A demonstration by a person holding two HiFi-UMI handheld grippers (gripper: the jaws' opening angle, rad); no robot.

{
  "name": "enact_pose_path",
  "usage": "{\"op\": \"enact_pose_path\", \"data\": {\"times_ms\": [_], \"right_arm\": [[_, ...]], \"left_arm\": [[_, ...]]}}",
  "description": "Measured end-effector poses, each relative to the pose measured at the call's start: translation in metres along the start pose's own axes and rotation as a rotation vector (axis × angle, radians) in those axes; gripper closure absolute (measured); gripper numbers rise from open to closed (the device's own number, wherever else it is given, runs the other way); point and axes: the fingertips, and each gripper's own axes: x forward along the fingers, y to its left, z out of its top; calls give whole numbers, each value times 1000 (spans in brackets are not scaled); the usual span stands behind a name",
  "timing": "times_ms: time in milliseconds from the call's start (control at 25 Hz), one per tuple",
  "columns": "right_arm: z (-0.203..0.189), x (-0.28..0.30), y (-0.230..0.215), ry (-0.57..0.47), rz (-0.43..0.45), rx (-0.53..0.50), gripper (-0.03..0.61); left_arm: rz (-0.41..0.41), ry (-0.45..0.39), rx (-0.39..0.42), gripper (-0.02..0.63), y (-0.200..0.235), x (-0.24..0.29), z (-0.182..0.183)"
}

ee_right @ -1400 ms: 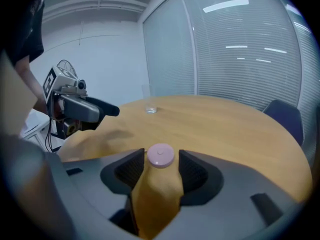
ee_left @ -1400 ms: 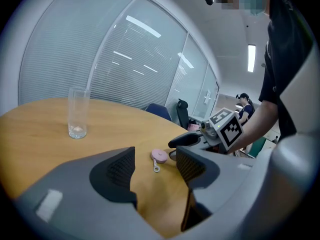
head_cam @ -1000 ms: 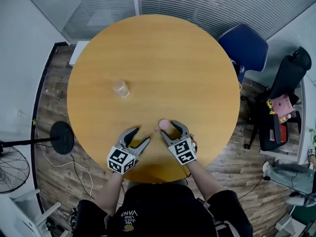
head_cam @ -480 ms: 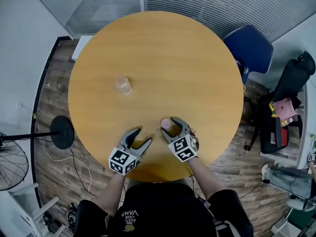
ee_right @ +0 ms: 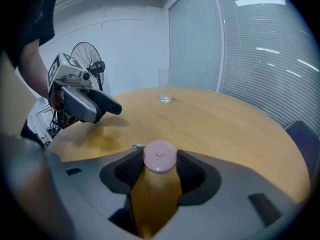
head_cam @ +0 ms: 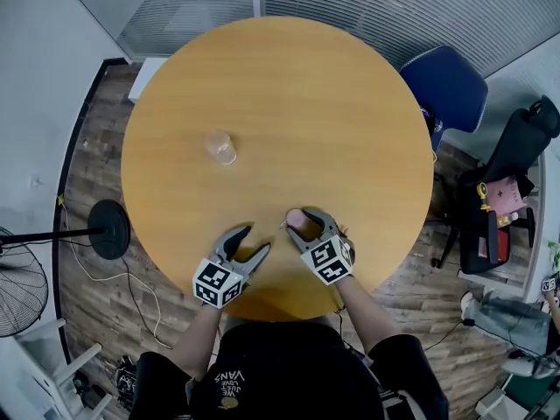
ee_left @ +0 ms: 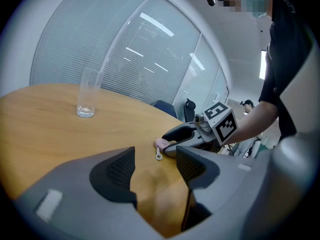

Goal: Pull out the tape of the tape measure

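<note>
Down at the 6 o'clock edge of the round wooden table, the pink tape measure sits between the right gripper's jaws. They've just been opening and are spread around it. Left gripper, around 7 o'clock, is released and empty. Clear glass sits toward 9 o'clock.

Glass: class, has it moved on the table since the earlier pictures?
No. The glass keeps its spot relative to the table's left edge; only the view shifted.
</note>
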Motion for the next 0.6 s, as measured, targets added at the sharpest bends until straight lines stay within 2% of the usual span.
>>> {"op": "enact_pose_path", "data": {"times_ms": [320,600], "right_arm": [[3,-9,-3,-20,-20,44,360],[22,-36,-7,-66,-33,145,360]], "left_arm": [[-14,5,26,370,-1,-1,4],[-59,28,162,368,-13,2,18]]}}
